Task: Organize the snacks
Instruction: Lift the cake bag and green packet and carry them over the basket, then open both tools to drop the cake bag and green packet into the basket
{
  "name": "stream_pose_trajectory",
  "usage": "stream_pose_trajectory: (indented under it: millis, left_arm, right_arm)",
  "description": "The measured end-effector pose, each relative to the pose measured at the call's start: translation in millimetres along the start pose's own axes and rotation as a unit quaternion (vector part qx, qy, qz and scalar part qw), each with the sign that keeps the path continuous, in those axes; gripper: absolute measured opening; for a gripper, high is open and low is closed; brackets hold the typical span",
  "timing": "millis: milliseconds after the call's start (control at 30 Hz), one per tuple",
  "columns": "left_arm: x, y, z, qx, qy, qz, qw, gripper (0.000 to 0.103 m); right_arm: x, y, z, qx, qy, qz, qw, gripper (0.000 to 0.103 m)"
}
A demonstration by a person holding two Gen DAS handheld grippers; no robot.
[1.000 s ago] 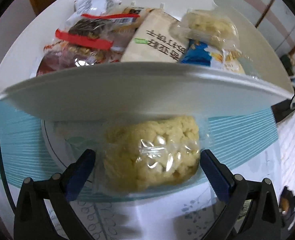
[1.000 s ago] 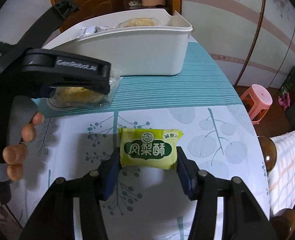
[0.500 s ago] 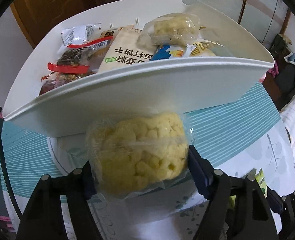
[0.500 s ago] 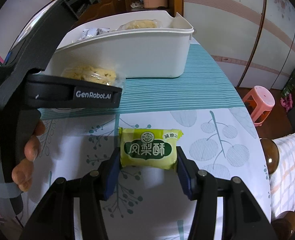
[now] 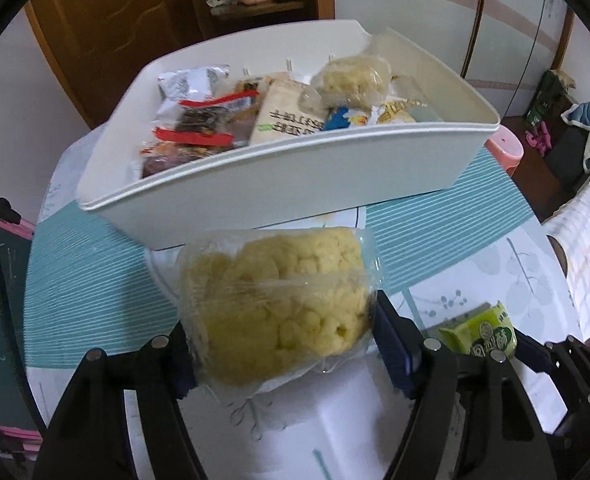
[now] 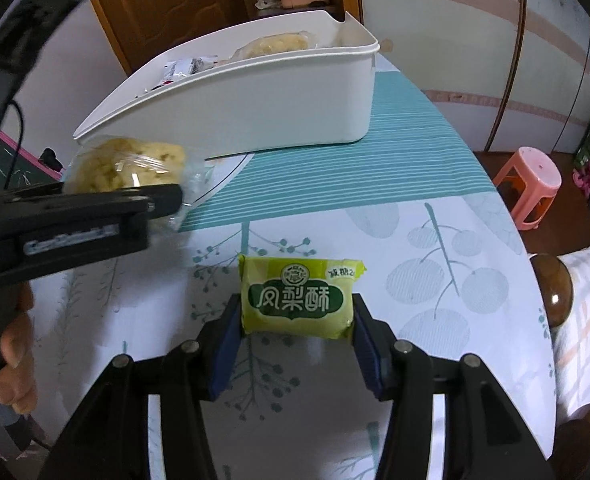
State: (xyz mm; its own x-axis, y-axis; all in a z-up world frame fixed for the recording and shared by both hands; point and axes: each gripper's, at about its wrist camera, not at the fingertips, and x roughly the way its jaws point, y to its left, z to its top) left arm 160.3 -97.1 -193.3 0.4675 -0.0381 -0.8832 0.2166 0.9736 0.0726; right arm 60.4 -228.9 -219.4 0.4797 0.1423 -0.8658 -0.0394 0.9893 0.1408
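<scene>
Lifted off the table, the wrapped rice cake sits clamped in the left tongs; right tongs grip the green pastry.

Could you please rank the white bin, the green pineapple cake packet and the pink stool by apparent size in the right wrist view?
1. white bin, by far the largest.
2. green pineapple cake packet, held in the right gripper.
3. pink stool.
The packet is close to the camera and the stool is distant, so their order is unsure.
</scene>
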Motion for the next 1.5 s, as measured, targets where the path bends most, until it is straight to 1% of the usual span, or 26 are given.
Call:
stream_pose_trajectory:
  millis: [67, 100, 200, 367, 467, 567, 700, 767, 867, 1000, 1067, 1167, 1233, 1367, 1433, 1500]
  left_arm:
    - [-8.2, 8.7, -7.0, 0.001, -0.009, 0.003, 1.0, 0.071]
    - [-9.8, 8.0, -5.0, 0.001, -0.013, 0.005, 0.9999, 0.071]
    - [-26.8, 21.2, -7.2, -0.003, -0.023, 0.009, 0.9997, 0.071]
    - [-59.1, 40.9, -23.7, -0.011, -0.049, 0.017, 0.9986, 0.071]
    - [-81.6, 55.6, -30.8, -0.018, -0.065, 0.014, 0.9976, 0.071]
    - [-95.2, 64.9, -32.4, -0.021, -0.075, 0.008, 0.9969, 0.071]
    - [-115.5, 68.4, -29.1, -0.013, -0.09, 0.008, 0.9958, 0.071]
    - [-126.0, 68.1, -22.8, -0.005, -0.104, 0.014, 0.9945, 0.071]
    - [-144.1, 70.2, -4.2, 0.001, -0.13, 0.022, 0.9913, 0.071]
    - [-164.1, 78.1, 28.3, 0.001, -0.159, 0.031, 0.9868, 0.071]
    - [-170.8, 85.1, 49.8, -0.006, -0.167, 0.035, 0.9852, 0.071]
    - [-173.0, 95.3, 81.3, -0.016, -0.169, 0.037, 0.9847, 0.071]
    - [-171.1, 102.3, 108.3, -0.023, -0.171, 0.049, 0.9839, 0.071]
    - [-163.8, 109.1, 152.2, -0.036, -0.174, 0.056, 0.9825, 0.072]
    - [-154.0, 111.0, 174.9, -0.047, -0.175, 0.053, 0.982, 0.072]
    - [-141.5, 110.5, 189.6, -0.053, -0.17, 0.048, 0.9828, 0.072]
  right_arm:
    - [-5.0, 5.5, 0.8, -0.005, -0.004, 0.003, 1.0, 0.051]
    - [-7.8, 9.3, 1.4, -0.008, -0.006, 0.004, 1.0, 0.051]
    - [-16.5, 21.0, 2.5, -0.019, -0.013, 0.008, 1.0, 0.051]
    - [-26.6, 38.2, 1.4, -0.036, -0.017, 0.017, 0.999, 0.051]
    - [-32.2, 48.4, 1.7, -0.051, -0.022, 0.016, 0.998, 0.051]
    - [-38.1, 56.4, 5.4, -0.061, -0.028, 0.016, 0.998, 0.051]
    - [-51.5, 62.0, 20.9, -0.064, -0.039, 0.023, 0.997, 0.051]
    - [-64.2, 64.4, 36.0, -0.069, -0.058, 0.027, 0.996, 0.052]
    - [-85.2, 68.8, 59.8, -0.082, -0.094, 0.021, 0.992, 0.052]
    - [-118.3, 70.5, 104.2, -0.092, -0.145, 0.019, 0.985, 0.052]
    - [-132.6, 70.5, 129.3, -0.094, -0.168, 0.016, 0.981, 0.052]
    - [-146.7, 68.3, 168.2, -0.09, -0.194, 0.016, 0.977, 0.052]
    - [-153.3, 66.3, 194.6, -0.085, -0.207, 0.018, 0.975, 0.052]
    - [-156.4, 63.1, 237.5, -0.077, -0.228, 0.012, 0.971, 0.052]
    - [-150.7, 61.7, 256.7, -0.071, -0.231, 0.005, 0.97, 0.052]
    - [-141.3, 60.3, 272.4, -0.065, -0.225, 0.007, 0.972, 0.053]
